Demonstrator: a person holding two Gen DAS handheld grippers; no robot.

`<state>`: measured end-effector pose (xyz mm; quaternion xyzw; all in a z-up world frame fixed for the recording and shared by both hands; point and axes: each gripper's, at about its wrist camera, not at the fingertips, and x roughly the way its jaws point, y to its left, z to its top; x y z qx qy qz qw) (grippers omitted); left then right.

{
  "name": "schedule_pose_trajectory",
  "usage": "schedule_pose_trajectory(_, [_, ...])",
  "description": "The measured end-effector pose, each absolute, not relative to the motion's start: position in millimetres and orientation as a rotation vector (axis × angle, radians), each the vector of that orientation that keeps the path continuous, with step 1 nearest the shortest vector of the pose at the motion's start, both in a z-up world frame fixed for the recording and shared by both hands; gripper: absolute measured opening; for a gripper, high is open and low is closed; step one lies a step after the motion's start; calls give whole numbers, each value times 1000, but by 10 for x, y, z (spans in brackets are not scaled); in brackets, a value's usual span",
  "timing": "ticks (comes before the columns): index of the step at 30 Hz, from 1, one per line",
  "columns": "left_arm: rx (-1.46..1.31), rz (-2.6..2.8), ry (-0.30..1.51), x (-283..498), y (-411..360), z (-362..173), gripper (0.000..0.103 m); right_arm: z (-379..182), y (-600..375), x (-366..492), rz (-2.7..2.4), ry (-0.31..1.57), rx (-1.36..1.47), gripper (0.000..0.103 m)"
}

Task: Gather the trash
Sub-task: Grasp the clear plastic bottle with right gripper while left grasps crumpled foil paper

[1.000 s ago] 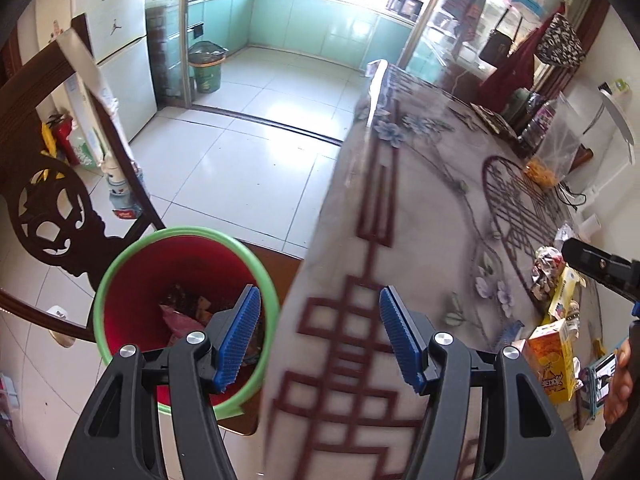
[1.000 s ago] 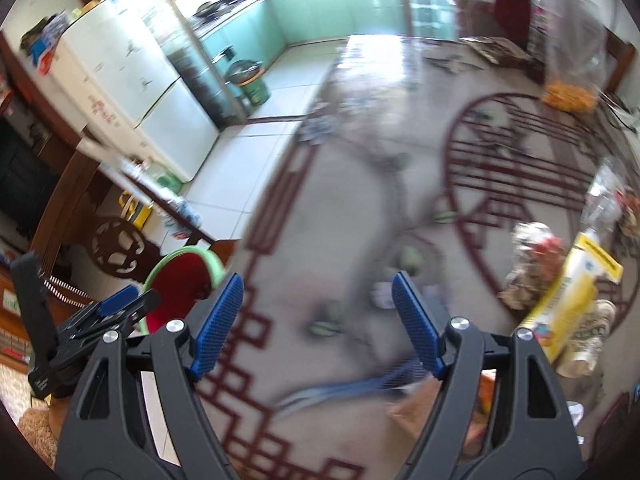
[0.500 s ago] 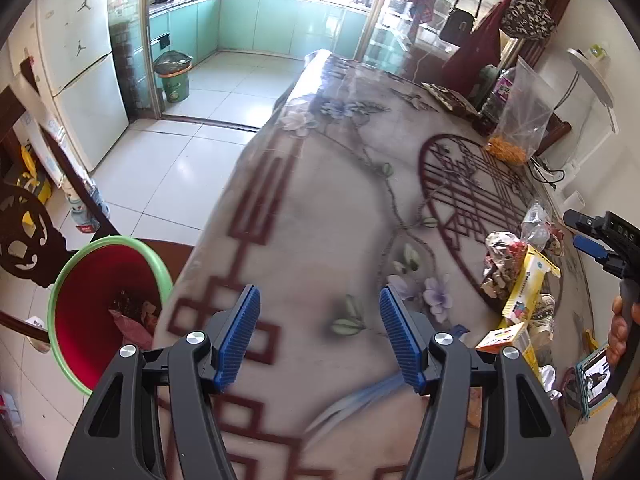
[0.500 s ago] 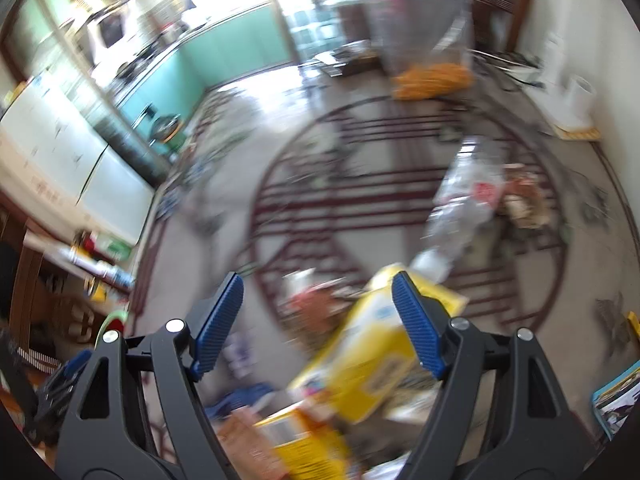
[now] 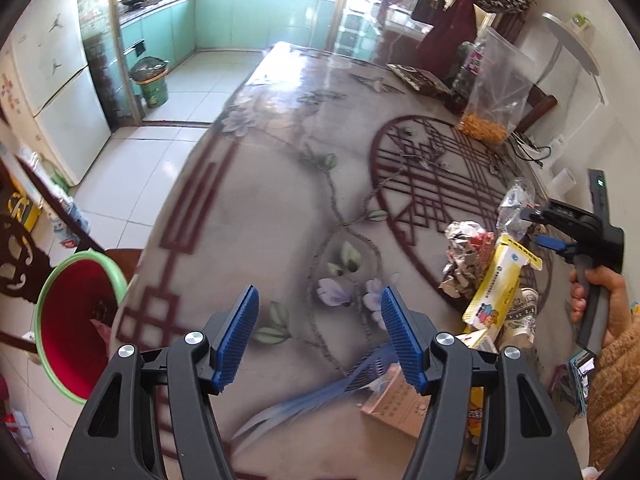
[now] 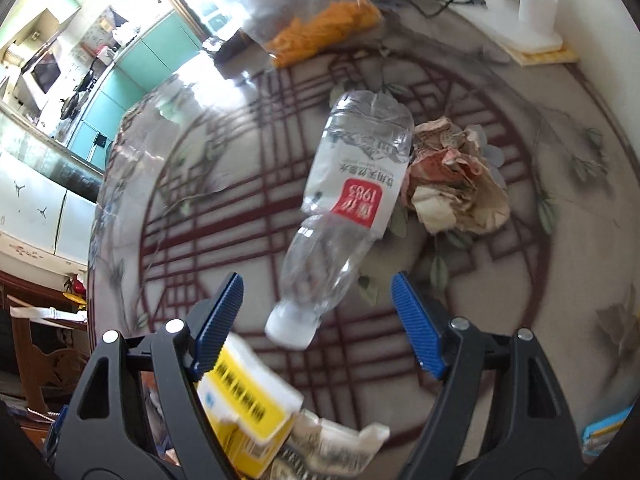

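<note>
A clear plastic bottle (image 6: 352, 200) with a red label lies on the patterned table (image 6: 560, 264), its white cap toward my right gripper (image 6: 316, 316). That gripper hangs open just above the cap end, touching nothing. Crumpled paper (image 6: 452, 184) lies beside the bottle, and a yellow and white pack (image 6: 248, 396) sits under the left finger. My left gripper (image 5: 318, 336) is open and empty over the table's flower print. To its right lie crumpled wrappers (image 5: 464, 252), the yellow pack (image 5: 496, 284), a paper cup (image 5: 520, 316) and a brown carton (image 5: 396, 400). The red bin with a green rim (image 5: 72, 320) stands on the floor at lower left.
A clear bag of orange snacks (image 5: 488, 96) stands at the table's far side, with a white holder on a wooden mat (image 6: 536, 8) near it. A dark carved chair (image 5: 20, 248) stands by the bin. A hand (image 5: 596, 296) holds the right gripper's handle at the right edge.
My left gripper has swung from over the bin to over the table. The right gripper has moved across the table and down to the bottle, rolling as it went.
</note>
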<state>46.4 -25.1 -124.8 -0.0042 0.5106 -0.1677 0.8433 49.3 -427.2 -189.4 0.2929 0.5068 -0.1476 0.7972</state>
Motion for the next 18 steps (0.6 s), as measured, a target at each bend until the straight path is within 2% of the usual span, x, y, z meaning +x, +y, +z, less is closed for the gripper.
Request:
schedule_pose_trajectory(10, [66, -605, 1198, 766, -1426, -1544, 61, -2125, -4426, 757, -316, 1101, 687, 74])
schedule_pose_trajectory(11, [74, -626, 1216, 794, -1560, -1592, 61, -2140, -4421, 764, -310, 1102, 684, 71])
schedule_pose_trajectory(13, [73, -659, 1240, 834, -1727, -1657, 61, -2161, -4405, 782, -296, 1107, 664, 56])
schedule_pose_trajectory(18, [54, -689, 1296, 996, -2021, -1817, 61, -2173, -4414, 756, -275, 1098, 670, 47])
